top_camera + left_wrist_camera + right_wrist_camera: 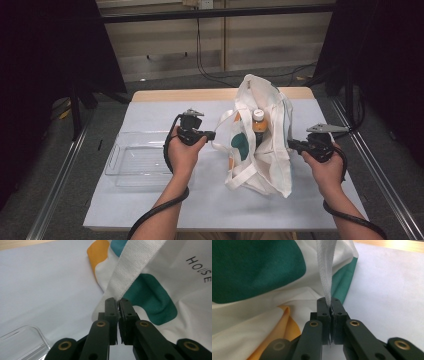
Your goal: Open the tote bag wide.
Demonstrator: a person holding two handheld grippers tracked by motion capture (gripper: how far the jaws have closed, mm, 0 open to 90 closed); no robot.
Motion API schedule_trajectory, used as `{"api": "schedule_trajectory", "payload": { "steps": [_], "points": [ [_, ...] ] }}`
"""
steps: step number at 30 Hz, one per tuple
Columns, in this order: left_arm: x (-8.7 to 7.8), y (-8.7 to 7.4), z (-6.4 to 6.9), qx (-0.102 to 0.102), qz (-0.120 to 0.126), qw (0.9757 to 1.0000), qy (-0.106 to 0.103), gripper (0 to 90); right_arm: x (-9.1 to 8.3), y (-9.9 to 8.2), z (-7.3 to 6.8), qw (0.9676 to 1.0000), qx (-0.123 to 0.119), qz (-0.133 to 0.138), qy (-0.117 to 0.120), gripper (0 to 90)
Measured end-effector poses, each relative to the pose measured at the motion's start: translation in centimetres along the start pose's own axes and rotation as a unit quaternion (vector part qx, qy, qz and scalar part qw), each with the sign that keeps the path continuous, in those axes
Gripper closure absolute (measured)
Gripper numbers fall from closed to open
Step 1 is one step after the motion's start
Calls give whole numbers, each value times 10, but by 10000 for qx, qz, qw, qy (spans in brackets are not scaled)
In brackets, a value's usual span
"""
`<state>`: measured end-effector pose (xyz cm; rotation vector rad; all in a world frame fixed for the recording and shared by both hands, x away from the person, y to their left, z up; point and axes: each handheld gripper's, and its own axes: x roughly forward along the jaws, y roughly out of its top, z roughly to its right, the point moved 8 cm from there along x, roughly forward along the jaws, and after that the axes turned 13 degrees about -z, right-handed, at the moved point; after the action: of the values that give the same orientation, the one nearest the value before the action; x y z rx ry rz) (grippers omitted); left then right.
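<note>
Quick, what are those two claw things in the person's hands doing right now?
Left gripper: closed on the tote bag's left strap.
Right gripper: closed on the bag's right strap.

One white tote bag (pixel 260 150) with teal and orange patches stands right of the middle of the table (pixel 150 210). It has two white handles (pixel 130 267), one at its left side and one at its right. One bottle (pixel 258 125) with a pale cap stands inside it. One clear plastic tray (pixel 135 160) lies at the left. Two tools are present: the left tool (pixel 212 135) and the right tool (pixel 291 144), one on each handle.
</note>
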<state>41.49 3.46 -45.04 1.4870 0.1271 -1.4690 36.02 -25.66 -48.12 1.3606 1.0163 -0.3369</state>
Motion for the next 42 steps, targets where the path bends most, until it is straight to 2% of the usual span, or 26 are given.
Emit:
{"api": "schedule_trajectory", "payload": {
  "steps": [1,3,6,8,9,10,11,13,14,15,16,17,18,19,20,21,22,24,25,26,31,34,35,37,38,42],
  "points": [
    [0,1,1,45,9,10000,-23,843,0,1,0,10000,-27,7,9,874],
    [0,2,1,-5,39,10000,5,801,-1,3,-2,10000,-54,13,2,875],
    [-2,4,2,65,36,10000,52,691,-2,5,-3,10000,-80,7,3,874],
    [-3,10,5,25,202,9997,140,612,-2,5,-3,10000,-90,-1,-8,874],
    [-4,12,5,162,136,9997,157,599,-2,5,-3,10000,-87,-3,-9,874],
    [-4,16,6,212,213,9994,196,576,-2,4,-3,10000,-80,-14,-16,874],
    [-4,18,6,186,248,9991,286,557,-1,4,-3,10000,-82,-4,21,874],
    [-4,25,9,238,314,9991,181,526,0,3,-3,10000,-69,-10,29,874],
    [-5,29,11,229,407,9987,207,524,0,3,-2,9999,-94,-12,32,874],
    [-5,32,12,409,323,9982,313,524,0,4,-3,10000,-92,-13,37,874],
    [-5,35,15,513,313,9977,316,524,0,4,-3,9999,-96,-25,31,874],
    [-5,40,19,446,472,9974,319,528,-1,4,-2,9999,-97,-37,21,873],
    [-6,40,20,548,373,9975,250,599,-1,5,-2,9999,-96,-29,17,873],
    [-6,41,21,605,326,9974,196,712,-2,5,-1,10000,-94,-25,-2,874],
    [-5,42,22,483,363,9980,187,736,-2,6,-1,10000,-85,-24,13,873],
    [-4,41,21,492,258,9983,150,823,-2,6,0,10000,-91,-32,3,873],
    [-3,40,20,425,230,9988,114,860,-2,5,1,9999,-93,-41,-1,873],
    [-1,36,14,218,199,9995,96,879,-2,4,3,10000,-67,-60,-26,874],
    [-1,32,10,185,131,9997,111,880,-1,3,4,10000,-53,-61,-12,874],
    [1,30,8,43,167,9998,85,880,-1,1,5,10000,-38,-78,-16,874],
    [2,19,-9,-97,-69,9997,219,880,3,-8,11,9999,48,-129,-26,874],
    [4,15,-14,-209,-116,9994,230,880,3,-12,16,9998,131,-170,-45,874],
    [5,15,-13,-292,-48,9993,207,879,3,-13,17,9997,171,-193,-31,874],
    [6,14,-12,-277,-100,9994,199,880,3,-14,19,9997,140,-197,-44,874],
    [6,13,-13,-168,-175,9995,225,880,3,-14,20,9996,149,-233,-43,874],
    [7,14,-8,-84,-162,9997,175,879,3,-14,21,9998,130,-166,-3,872]
  ]
}}
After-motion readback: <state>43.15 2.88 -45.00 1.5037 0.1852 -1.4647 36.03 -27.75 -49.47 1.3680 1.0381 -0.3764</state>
